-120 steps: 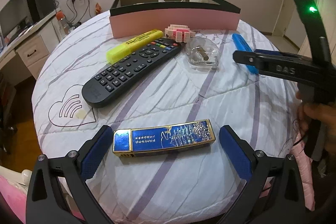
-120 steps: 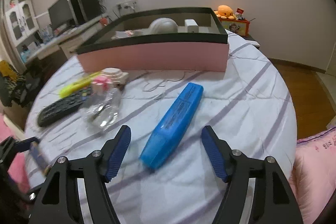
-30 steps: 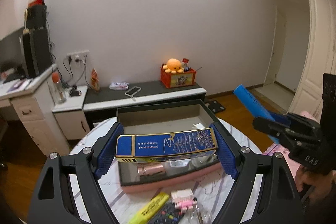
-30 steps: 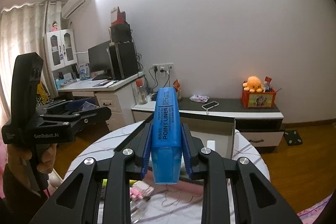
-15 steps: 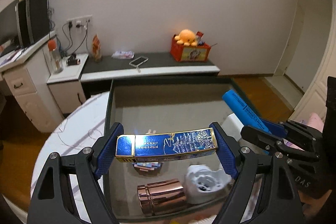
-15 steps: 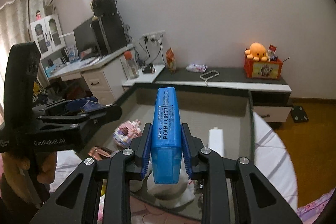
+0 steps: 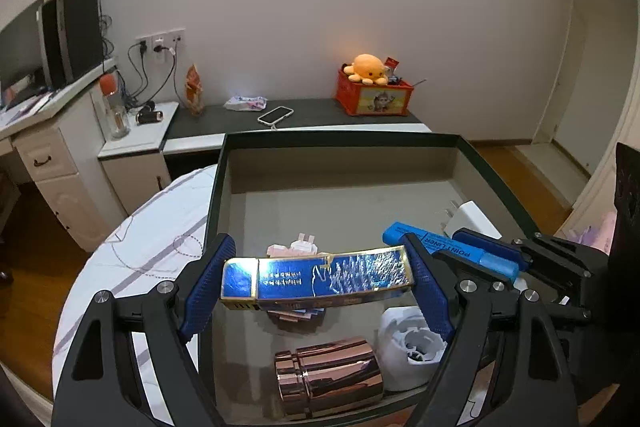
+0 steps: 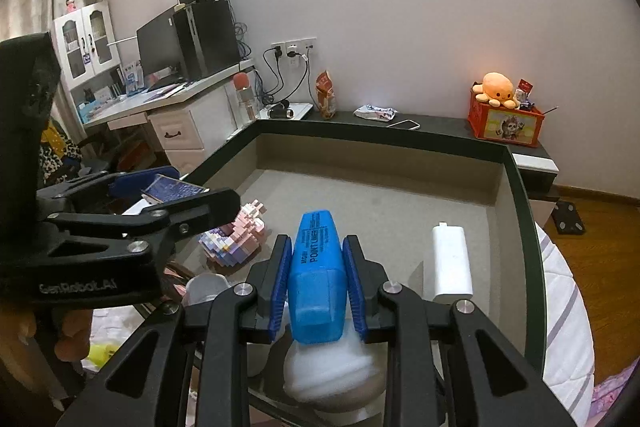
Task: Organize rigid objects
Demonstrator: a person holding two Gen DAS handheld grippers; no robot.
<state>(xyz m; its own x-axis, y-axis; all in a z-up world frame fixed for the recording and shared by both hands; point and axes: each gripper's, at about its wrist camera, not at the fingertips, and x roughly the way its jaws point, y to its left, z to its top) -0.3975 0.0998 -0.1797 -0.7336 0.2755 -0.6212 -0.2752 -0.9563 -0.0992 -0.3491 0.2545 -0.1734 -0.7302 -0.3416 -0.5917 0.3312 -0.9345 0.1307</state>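
Left tool point(image 7: 318, 283) clamped endwise on a shiny blue box point(image 7: 316, 279), held level above the open tray point(image 7: 340, 139). Right tool point(image 8: 316, 283) pinching a blue highlighter point(image 8: 318, 275), also over the tray, above a white holder point(image 8: 332, 371). Inside the tray: copper cylinder point(image 7: 328, 373), pink blocks point(image 8: 240, 239), white charger point(image 8: 450, 263).

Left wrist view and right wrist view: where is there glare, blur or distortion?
Left wrist view: glare on the shiny blue and gold box and copper-coloured metal cylinder; fisheye bends the dark box rim. Right wrist view: the white round object below the blue highlighter is blurred.
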